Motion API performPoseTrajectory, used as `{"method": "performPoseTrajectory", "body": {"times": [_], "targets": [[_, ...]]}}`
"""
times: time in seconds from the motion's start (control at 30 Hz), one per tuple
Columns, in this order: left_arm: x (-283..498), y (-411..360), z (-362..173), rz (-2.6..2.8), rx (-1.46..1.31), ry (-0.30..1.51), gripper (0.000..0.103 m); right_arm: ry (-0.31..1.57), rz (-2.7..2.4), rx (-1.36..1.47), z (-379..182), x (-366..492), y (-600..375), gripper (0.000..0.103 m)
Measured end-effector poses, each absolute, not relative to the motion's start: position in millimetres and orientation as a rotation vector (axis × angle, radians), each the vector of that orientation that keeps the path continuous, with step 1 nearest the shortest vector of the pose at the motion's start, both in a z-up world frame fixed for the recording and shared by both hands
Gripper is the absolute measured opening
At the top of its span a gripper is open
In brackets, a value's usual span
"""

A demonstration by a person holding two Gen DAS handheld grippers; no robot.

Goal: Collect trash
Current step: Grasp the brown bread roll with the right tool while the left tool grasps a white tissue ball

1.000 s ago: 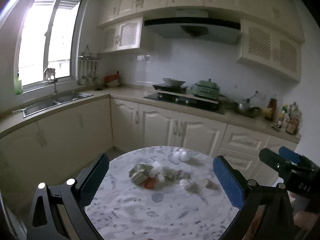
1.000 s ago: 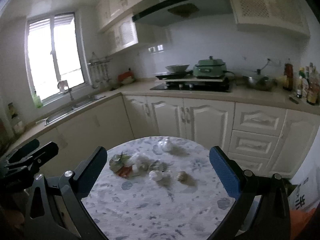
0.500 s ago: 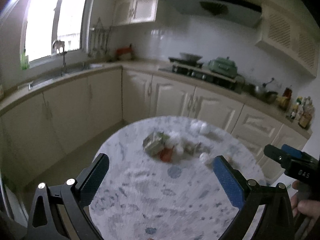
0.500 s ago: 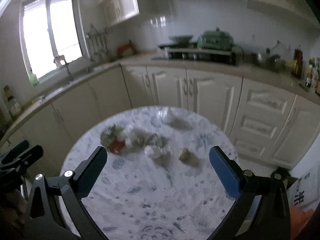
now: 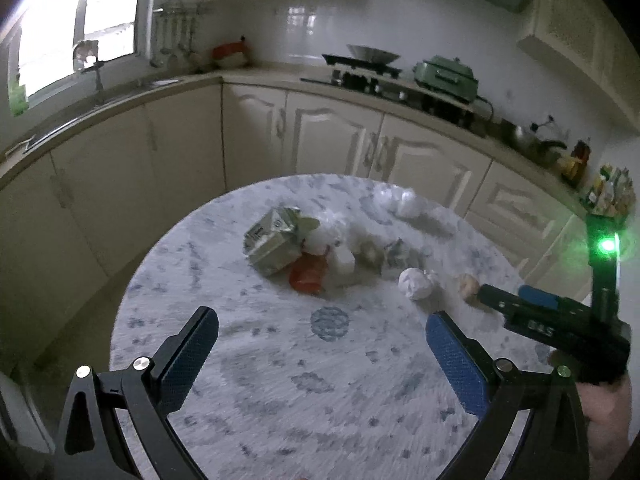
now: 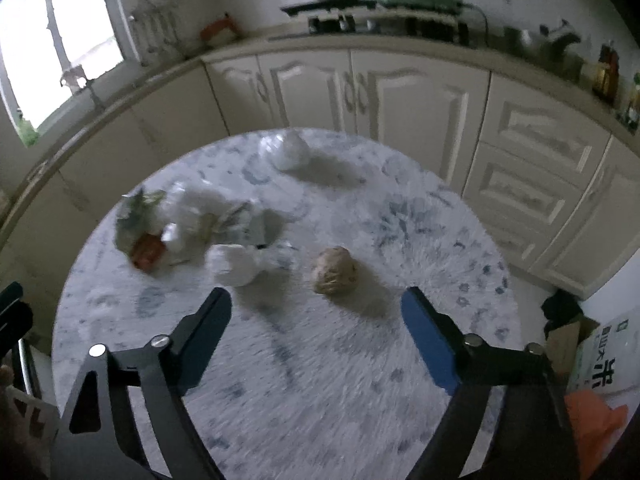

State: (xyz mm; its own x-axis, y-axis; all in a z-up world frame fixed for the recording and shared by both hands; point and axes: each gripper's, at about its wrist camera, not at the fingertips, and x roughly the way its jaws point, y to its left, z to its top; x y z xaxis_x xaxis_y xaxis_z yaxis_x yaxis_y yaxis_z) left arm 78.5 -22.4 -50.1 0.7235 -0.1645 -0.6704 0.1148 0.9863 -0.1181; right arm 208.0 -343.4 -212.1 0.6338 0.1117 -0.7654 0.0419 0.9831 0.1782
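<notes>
— Both tongs hang over the desk [image 5: 280, 408], tipped down at it. Left tongs [image 5: 322, 350] stand spread, with only bare marble between the pads. Right tongs [image 6: 316, 326] are spread too, though their jaws have just been closing a little, and nothing sits between them yet.

— Where is the trash?

— All on the desk, past the fingertips. The big heap lies left of centre: a crushed carton [image 5: 274, 242], white wads against it, a red scrap [image 5: 306, 276]. A white wad [image 6: 236, 266] sits apart nearer the right side, and the brown lump [image 6: 335, 270] lies alone just beyond the right tongs, almost on their centre line.

— So which hand goes first?

— I judge the right one: the lump is roundish with no clear long axis, so the pads could straddle it straight ahead. The left tongs are nearer the heap.

— Does either camera add anything?

— The left view shows the right tongs from outside, with a hand [image 5: 608, 404] on the handle. The right view alone shows the printed box [image 6: 600, 360] and orange thing [image 6: 596, 410] on the floor at right.
</notes>
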Motion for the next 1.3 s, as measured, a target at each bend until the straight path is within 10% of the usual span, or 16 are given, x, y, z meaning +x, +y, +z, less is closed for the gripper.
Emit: {"method": "performPoseTrajectory", "body": {"times": [0.17, 0.4, 0.93, 1.2, 1.3], "targets": [[111.7, -36.1, -64.3, -0.163, -0.057, 0.779, 0.102, 0.91, 0.046, 0.178, -230.2, 232.4, -347.8, 0.075], [151.3, -64.0, -81.5, -0.189, -0.028, 0.805, 0.102, 0.939, 0.086, 0.103, -251.0, 249.0, -343.7, 0.033], [215.7, -152.6, -139.1, -0.256, 0.049, 0.868, 0.099, 0.893, 0.067, 0.231, -239.9, 218.9, -398.9, 0.032], [244.1, -165.1, -169.3, -0.27, 0.04, 0.915, 0.034, 0.879, 0.057, 0.252, -234.7, 209.9, -407.5, 0.032], [242.5, -160.6, -170.2, -0.306, -0.011, 0.923, 0.031, 0.868, 0.054, 0.256, -229.6, 203.1, -409.1, 0.032]]}}
